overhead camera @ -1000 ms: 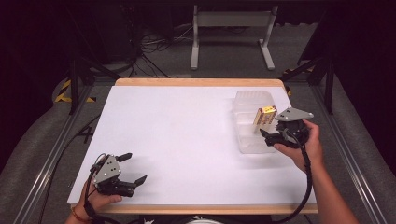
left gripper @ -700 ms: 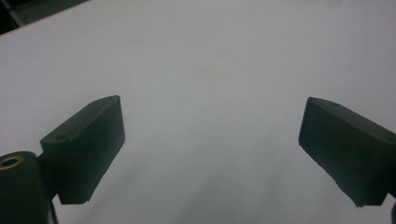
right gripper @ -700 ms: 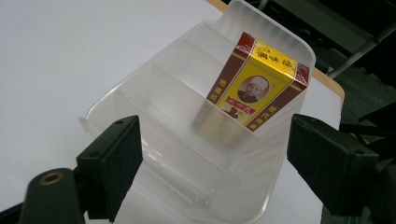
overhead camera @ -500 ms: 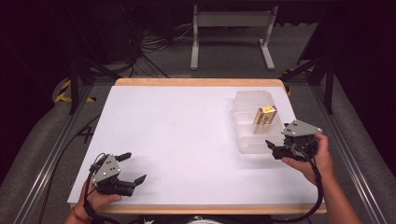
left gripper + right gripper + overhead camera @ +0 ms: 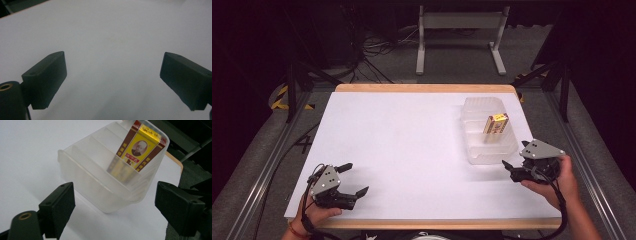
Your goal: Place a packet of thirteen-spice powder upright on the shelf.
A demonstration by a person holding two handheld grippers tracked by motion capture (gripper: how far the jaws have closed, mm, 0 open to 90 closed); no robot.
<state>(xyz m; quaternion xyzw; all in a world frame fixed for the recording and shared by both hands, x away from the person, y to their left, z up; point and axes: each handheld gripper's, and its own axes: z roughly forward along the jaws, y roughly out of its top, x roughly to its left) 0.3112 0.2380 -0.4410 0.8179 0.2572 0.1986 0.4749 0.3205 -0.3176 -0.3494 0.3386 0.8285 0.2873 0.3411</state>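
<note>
White tabletop (image 5: 412, 150), dark room behind. Right claw (image 5: 510, 170) backed off from clear divided bin (image 5: 489, 150), its jaws just opened wide, nothing between. Yellow box (image 5: 138, 148) stands in bin just ahead of it: looks released, placed. Left claw (image 5: 354, 186) wide, empty, idle.

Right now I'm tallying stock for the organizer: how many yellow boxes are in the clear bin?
1. The yellow box stands tilted in a middle slot of the clear bin, at the table's right side; through the translucent walls the other slots look empty.
</note>
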